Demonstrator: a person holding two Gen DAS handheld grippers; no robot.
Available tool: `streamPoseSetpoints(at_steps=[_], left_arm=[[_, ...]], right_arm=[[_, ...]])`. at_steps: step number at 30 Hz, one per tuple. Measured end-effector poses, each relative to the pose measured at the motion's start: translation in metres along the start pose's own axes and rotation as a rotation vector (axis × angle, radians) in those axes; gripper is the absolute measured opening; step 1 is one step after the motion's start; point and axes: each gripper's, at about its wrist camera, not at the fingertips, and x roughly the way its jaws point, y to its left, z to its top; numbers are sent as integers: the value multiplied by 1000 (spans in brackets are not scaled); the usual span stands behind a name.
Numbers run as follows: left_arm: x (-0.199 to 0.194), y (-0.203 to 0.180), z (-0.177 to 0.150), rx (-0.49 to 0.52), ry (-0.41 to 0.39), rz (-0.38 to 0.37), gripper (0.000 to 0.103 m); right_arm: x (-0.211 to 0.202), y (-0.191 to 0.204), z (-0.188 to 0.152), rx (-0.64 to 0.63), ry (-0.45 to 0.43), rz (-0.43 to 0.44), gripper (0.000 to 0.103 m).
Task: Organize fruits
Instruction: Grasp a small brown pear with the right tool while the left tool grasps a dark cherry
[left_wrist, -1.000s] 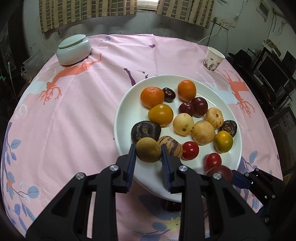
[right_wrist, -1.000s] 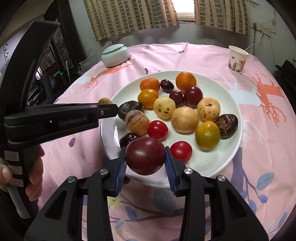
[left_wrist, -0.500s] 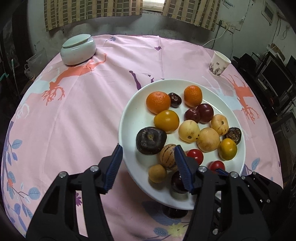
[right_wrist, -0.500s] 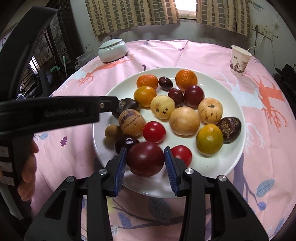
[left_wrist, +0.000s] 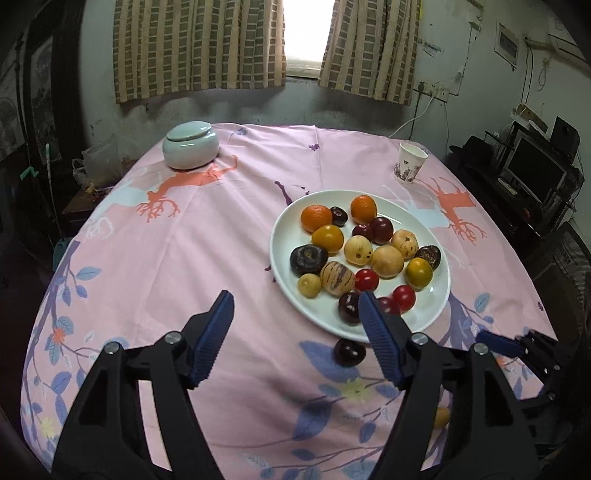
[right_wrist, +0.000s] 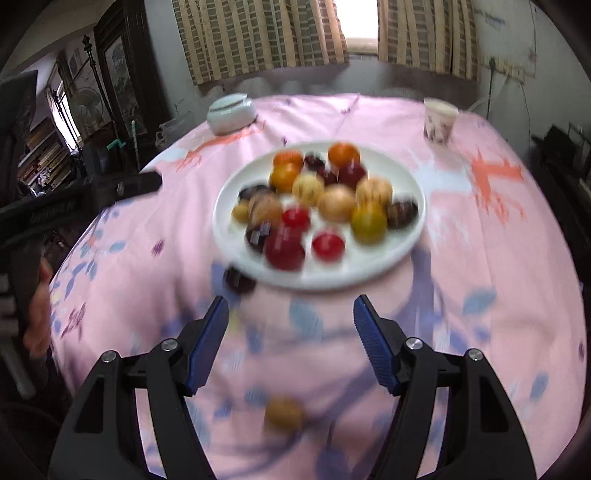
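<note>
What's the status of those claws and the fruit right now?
Both claws, left and right, open and empty, jaws just opened. Plate loaded with fruit. Dark plum and a yellowish fruit loose on tablecloth.

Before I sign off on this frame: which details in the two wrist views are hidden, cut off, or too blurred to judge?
- Right wrist view: motion blur smears the fruit on the white plate; kinds and surface marks unreadable.
- Left wrist view: the left gripper finger covers part of a dark plum and a red fruit behind it.
- Left wrist view: a yellow fruit near the bottom is mostly hidden by the gripper frame.
- Left wrist view: the right gripper shows only partly; its jaws are unreadable there.
</note>
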Motion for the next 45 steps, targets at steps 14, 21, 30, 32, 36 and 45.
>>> streamPoseSetpoints(at_steps=[14,21,30,32,36,45], left_arm=[[5,18,-78,-26,132,25,77],[3,18,-87,-38,164,19,77],[39,-27,-75,40,207,-16,77],[56,-39,-72,66,217,-4,77],[85,-49,-65,86,240,18,77],[107,-51,-62,90,231,27,79]], right_arm=[[13,7,-64,61,60,-5,50],[21,7,-64,68,50,-24,26],[-24,-32,-69,156,-50,-52,26],[-27,-39,-73,179,-44,-25,26],[-36,-44,-78,190,-55,-8,26],[-41,-48,-75,216,-77,43,26]])
